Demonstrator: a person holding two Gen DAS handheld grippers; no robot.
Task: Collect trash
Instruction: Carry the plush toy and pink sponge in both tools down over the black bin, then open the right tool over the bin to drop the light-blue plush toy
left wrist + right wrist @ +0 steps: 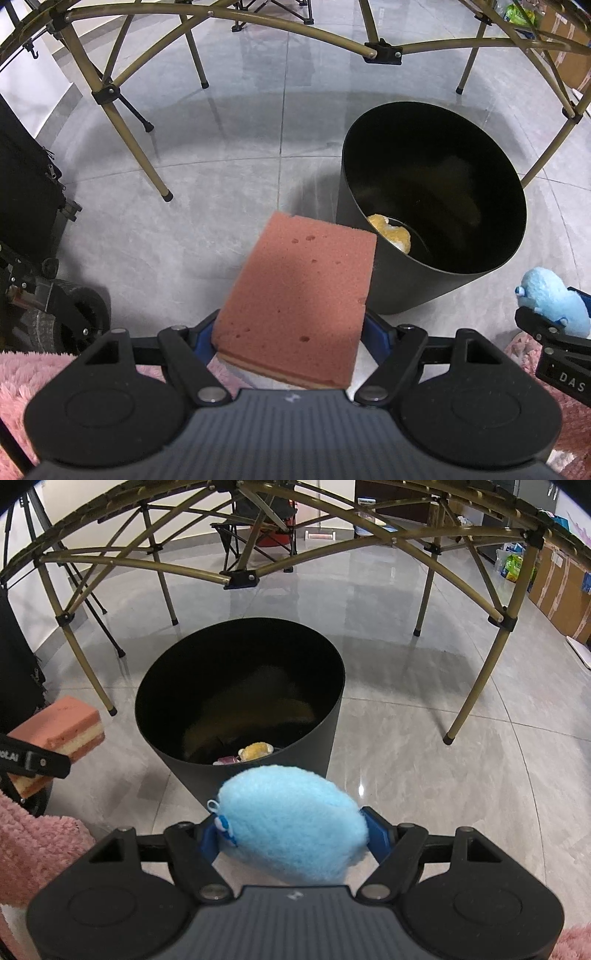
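Note:
My left gripper (290, 334) is shut on a pink layered sponge (299, 295), held above the floor just left of the black bin (373, 273). The bin holds a yellow scrap (391, 230). My right gripper (291, 830) is shut on a fluffy blue plush (291, 823), held just in front of the bin (314, 753), which has yellow and pink bits (255, 751) at its bottom. The sponge also shows at the left of the right wrist view (62, 731). The plush shows at the right edge of the left wrist view (550, 295).
A folding table's gold legs (136, 147) arch over the grey tiled floor behind the bin. A black wheeled case (29, 206) stands at the left. A pink shaggy rug (37, 853) lies under the grippers. Cardboard boxes (557, 587) line the right wall.

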